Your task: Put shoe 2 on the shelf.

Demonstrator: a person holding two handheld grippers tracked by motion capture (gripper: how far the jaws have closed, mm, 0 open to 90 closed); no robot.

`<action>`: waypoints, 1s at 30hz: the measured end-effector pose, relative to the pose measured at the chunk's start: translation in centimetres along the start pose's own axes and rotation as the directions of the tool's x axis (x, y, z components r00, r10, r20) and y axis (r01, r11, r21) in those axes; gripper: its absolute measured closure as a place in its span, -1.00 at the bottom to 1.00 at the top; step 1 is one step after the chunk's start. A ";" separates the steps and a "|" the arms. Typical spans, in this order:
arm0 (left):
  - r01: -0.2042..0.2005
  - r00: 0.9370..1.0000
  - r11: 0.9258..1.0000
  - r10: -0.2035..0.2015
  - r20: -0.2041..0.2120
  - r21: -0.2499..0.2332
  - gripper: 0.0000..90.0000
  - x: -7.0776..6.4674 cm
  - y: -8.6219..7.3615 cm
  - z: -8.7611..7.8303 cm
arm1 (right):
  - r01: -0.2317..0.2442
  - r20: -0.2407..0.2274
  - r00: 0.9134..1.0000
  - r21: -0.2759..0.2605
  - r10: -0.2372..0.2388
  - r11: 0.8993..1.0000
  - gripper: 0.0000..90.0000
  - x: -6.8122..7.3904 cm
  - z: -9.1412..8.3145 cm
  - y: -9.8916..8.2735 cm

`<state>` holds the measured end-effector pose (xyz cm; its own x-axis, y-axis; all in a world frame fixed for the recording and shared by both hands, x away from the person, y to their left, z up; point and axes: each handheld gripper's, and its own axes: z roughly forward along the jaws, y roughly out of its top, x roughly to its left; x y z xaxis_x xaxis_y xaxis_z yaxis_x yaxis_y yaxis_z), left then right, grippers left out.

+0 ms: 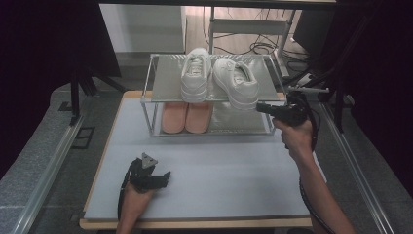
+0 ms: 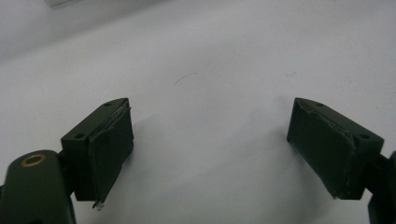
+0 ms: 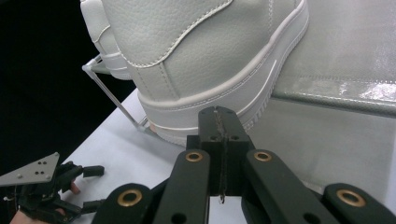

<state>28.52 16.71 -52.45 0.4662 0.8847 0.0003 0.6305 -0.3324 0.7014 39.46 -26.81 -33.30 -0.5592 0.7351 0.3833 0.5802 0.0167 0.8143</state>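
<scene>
A pale grey, matte worktop [image 1: 204, 185] with a wooden edge carried a two-tier metal-framed shoe rack [image 1: 214, 92], which stood beyond the left hand-held gripper [image 1: 163, 178]. On the rack's top shelf, just ahead of the right hand-held gripper [image 1: 260, 108], sat a pair of white leather sneakers [image 1: 219, 78]; a pair of pink slippers [image 1: 186, 117] lay on the lower shelf.

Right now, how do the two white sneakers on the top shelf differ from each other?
The left sneaker sits straight, fully on the shelf; the right sneaker lies angled, its heel overhanging the front edge. The shut right gripper is at the right sneaker's heel; nothing is near the left sneaker. Both are white, laced, upright.
</scene>
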 end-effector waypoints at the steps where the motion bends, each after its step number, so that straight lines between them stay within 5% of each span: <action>1: -0.001 1.000 1.000 0.001 -0.002 0.000 -0.68 0.0 0.0 0.0 | 0.000 -0.001 1.000 -0.003 0.000 1.000 0.99 0.0 0.0 0.0; 18: 0.001 1.000 1.000 -0.001 0.000 0.000 -0.68 0.0 0.0 0.0 | -0.001 -0.008 1.000 -0.005 0.001 1.000 0.99 0.0 0.1 0.2; 30: 0.000 1.000 1.000 0.000 0.000 0.000 -0.68 0.0 0.0 0.0 | 0.021 0.019 1.000 0.017 -0.021 1.000 0.99 0.9 1.7 0.8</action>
<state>28.53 16.72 -52.46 0.4660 0.8848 0.0002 0.6306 -0.3323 0.7014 40.45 -24.97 -33.10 -0.5599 0.7476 0.3572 0.5784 0.0439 0.8146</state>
